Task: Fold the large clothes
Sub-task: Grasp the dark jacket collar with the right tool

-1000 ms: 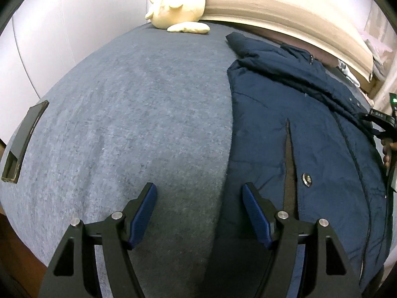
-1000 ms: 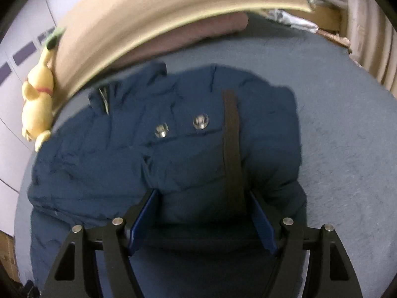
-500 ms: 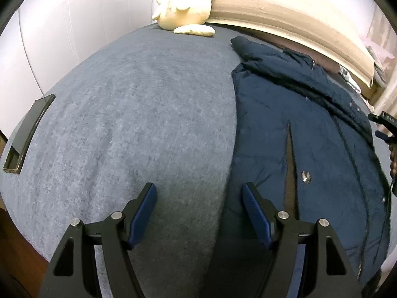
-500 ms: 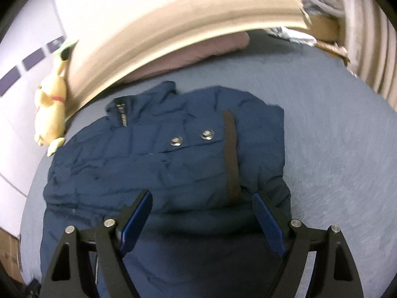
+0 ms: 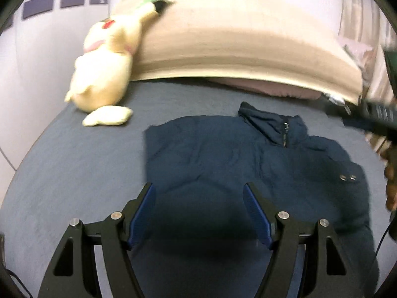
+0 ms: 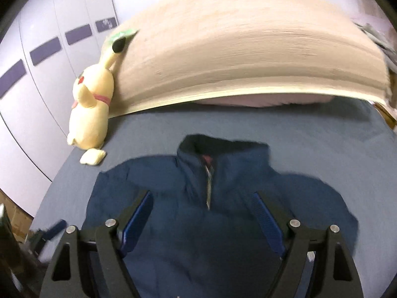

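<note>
From the left wrist, the left gripper (image 5: 198, 198) hangs spread and empty over the navy jacket (image 5: 235, 154) lying flat on the grey bed (image 5: 62, 173), while the right wrist shows the right gripper (image 6: 203, 206) likewise parted, framing the zipper (image 6: 208, 186), probably lining up the next fold.

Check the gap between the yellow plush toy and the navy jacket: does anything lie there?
Nothing: only bare blue-grey bed sheet separates the plush toy from the jacket, in both wrist views.

jacket (image 5: 223, 154) hem cut off (bottom edge), headboard (image 6: 248, 57) blurred
</note>
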The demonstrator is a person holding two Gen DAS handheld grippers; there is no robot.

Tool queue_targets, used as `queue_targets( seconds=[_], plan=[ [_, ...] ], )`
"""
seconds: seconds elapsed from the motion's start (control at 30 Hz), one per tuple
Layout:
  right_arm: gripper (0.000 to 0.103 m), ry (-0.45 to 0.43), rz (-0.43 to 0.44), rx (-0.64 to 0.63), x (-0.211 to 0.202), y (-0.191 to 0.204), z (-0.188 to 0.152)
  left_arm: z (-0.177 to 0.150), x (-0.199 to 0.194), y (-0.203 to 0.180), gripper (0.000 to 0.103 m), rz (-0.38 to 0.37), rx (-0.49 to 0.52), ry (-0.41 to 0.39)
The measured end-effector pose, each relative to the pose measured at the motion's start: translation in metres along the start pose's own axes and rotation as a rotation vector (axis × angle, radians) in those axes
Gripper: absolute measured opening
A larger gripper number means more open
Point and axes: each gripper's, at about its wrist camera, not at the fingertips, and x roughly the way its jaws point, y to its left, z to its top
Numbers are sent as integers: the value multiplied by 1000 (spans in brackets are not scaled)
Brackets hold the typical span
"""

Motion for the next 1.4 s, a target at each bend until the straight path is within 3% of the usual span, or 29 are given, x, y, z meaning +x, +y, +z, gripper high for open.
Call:
queue_targets(
  seconds=[0.17, 0.3, 0.33, 0.37, 0.4, 0.47, 0.57, 0.67, 0.77, 0.87, 0.93, 1.0, 1.07, 1.17, 1.23, 1.3, 1.4],
  plan=[
    [76, 98, -28, -76, 89, 26, 44, -1, 54, 3, 73, 41, -13, 72],
    [69, 184, -76, -155, 152, 43, 51, -13, 68, -1, 77, 58, 35, 56],
    [63, 209, -84, -166, 168, 46, 52, -16, 69, -2, 77, 60, 40, 49],
    [35, 226, -95, -172, 175, 47, 51, -18, 70, -3, 77, 59, 39, 47],
    [25, 246, -99, -153, 185, 44, 51, -19, 70, -2, 78, 56, 36, 46],
    [17, 228, -36, -79, 183, 30, 55, -21, 73, -1, 78, 50, 34, 51],
    [16, 198, 111, 224, 173, -33, 57, -25, 70, -2, 78, 50, 35, 41],
    [16, 220, 124, 281, 179, -56, 46, -23, 73, -4, 78, 64, 48, 39],
    [17, 203, 189, 360, 182, -61, 43, -23, 72, -5, 78, 63, 46, 38],
    [20, 190, 206, 334, 182, -58, 45, -23, 71, -7, 78, 68, 49, 36],
    [32, 177, 222, 311, 177, -52, 49, -23, 72, -6, 78, 65, 47, 34],
    [82, 139, 207, 291, 169, -45, 55, -24, 72, -7, 78, 67, 48, 32],
    [87, 91, 198, 269, 163, -33, 64, -24, 73, -6, 78, 63, 44, 30],
    [87, 145, 157, 186, 180, -10, 73, -24, 72, -6, 78, 59, 41, 27],
    [82, 216, 91, 110, 199, 6, 76, -24, 72, -6, 78, 59, 41, 24],
    [22, 278, 22, 56, 216, 13, 76, -24, 71, -5, 78, 52, 35, 22],
    [19, 269, 36, 86, 218, 4, 82, -24, 71, -5, 78, 47, 30, 18]
  ],
)
